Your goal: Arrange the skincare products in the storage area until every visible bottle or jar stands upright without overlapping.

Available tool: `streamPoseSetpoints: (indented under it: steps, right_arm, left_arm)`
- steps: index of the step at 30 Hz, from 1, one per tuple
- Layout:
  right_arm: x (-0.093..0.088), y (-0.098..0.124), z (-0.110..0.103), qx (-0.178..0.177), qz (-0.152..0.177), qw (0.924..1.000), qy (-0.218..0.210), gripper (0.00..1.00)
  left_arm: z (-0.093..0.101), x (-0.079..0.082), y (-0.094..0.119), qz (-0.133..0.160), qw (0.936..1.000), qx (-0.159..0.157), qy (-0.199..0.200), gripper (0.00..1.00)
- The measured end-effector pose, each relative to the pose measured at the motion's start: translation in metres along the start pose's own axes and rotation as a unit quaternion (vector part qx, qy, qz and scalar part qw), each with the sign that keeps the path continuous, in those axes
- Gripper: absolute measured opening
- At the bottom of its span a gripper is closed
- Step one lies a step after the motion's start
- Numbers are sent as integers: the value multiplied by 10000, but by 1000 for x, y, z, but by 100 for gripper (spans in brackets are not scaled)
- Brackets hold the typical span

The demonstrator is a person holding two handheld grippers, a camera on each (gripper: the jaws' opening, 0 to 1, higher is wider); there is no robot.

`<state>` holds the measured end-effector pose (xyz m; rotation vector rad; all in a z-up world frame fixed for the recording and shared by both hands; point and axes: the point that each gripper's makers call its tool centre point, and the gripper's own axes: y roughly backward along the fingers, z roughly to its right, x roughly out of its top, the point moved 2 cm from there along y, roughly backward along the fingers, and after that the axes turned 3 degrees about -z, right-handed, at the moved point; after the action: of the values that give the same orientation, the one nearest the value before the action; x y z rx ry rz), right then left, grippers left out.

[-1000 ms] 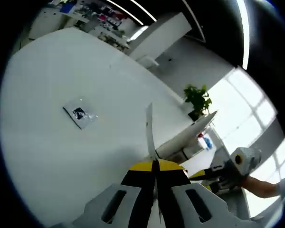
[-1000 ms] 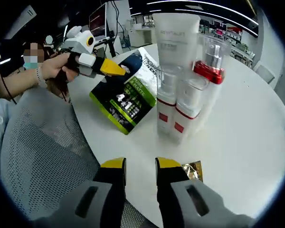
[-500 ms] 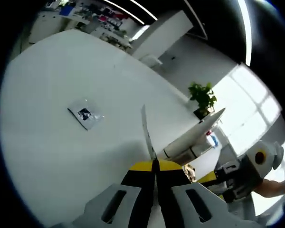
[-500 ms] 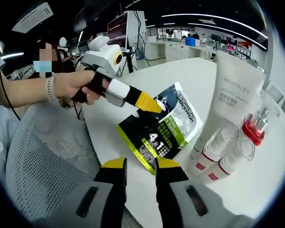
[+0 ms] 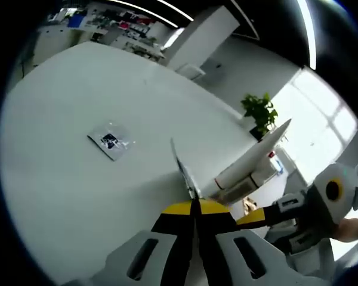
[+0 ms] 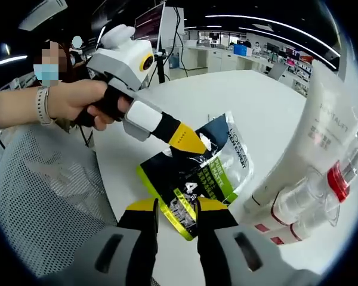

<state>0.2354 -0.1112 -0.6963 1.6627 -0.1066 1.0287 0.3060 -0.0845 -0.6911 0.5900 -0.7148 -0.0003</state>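
Note:
A black-and-green mask pouch (image 6: 198,173) hangs tilted over the white table (image 6: 244,101). My left gripper (image 6: 188,140), held in a hand, is shut on its upper edge. In the left gripper view that pouch (image 5: 181,171) shows edge-on as a thin sheet rising from the shut left gripper (image 5: 194,206). My right gripper (image 6: 177,210) is open, and the pouch's lower corner reaches between its jaws. A tall white tube (image 6: 322,134) and clear pump bottles with red bands (image 6: 310,199) lean together at the right. The right gripper (image 5: 252,219) also appears beside the tube (image 5: 250,162).
A small silver sachet (image 5: 110,140) lies alone on the broad table (image 5: 77,196). A grey mesh chair (image 6: 42,196) stands at the table's near edge under the person's arm. A potted plant (image 5: 259,113) and desks with monitors stand beyond the table.
The right gripper view has closed in on the pouch, whose lower corner now sits between its open jaws. The left gripper stays shut on the pouch and has tilted it slightly.

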Motion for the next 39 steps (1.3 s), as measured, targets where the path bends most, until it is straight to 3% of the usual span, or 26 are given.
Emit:
streamPoseSetpoints:
  steps: [10,39]
  right_arm:
    - [-8,-12,3,-47,-146,9999,-47,25]
    - [-28,-17,7,-22,-311,9991,-285,23]
  left_arm:
    - [-4,-3,-2,-32,9997,186,-137,0]
    - [-19,-16,-11,-241,9971,606,-383,3]
